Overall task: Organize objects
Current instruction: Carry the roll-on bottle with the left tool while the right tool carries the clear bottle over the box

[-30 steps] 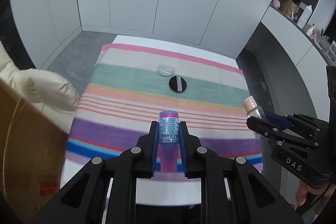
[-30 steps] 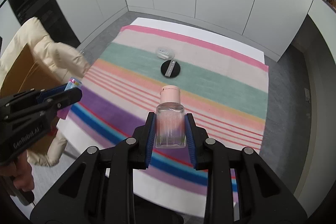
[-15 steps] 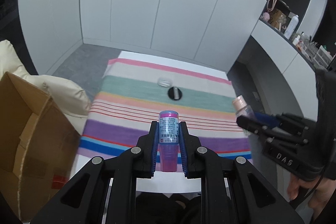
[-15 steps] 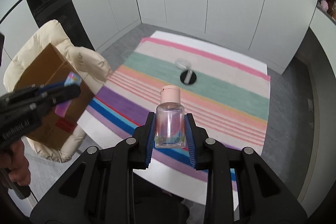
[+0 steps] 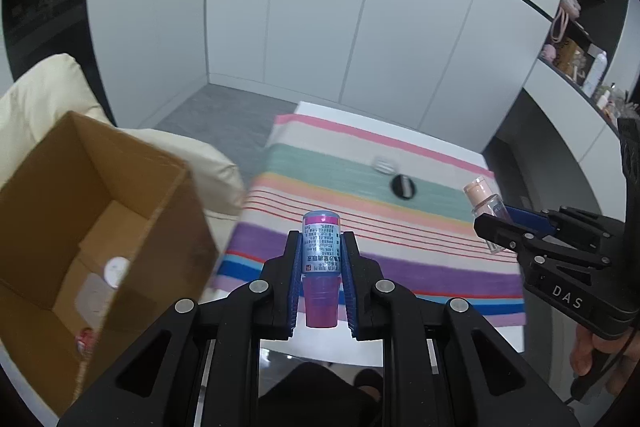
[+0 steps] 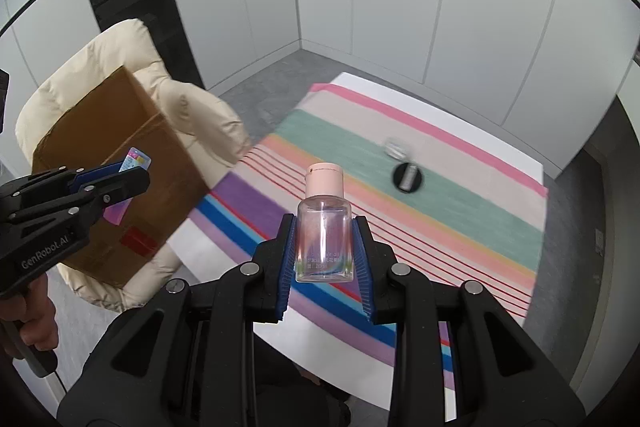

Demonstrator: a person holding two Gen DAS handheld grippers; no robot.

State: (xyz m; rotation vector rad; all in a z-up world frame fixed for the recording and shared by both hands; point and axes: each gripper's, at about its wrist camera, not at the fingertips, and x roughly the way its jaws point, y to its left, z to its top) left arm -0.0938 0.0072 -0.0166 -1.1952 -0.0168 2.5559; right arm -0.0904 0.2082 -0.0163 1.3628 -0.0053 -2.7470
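Observation:
My left gripper is shut on a small pink bottle with a blue-white label, held upright above the near edge of the striped cloth. My right gripper is shut on a clear square bottle with a pale pink cap. The right gripper with its clear bottle appears at the right of the left wrist view. At the left of the right wrist view, the left gripper hangs in front of an open cardboard box. The box holds a few small items.
A striped cloth covers a white table. A black round disc and a small clear container lie on its green stripe. The box rests on a cream padded chair. White cupboards stand behind, shelves at right.
Both grippers have pulled back and up from the table and swung left, bottles still held. The cardboard box has come into fuller view at the left.

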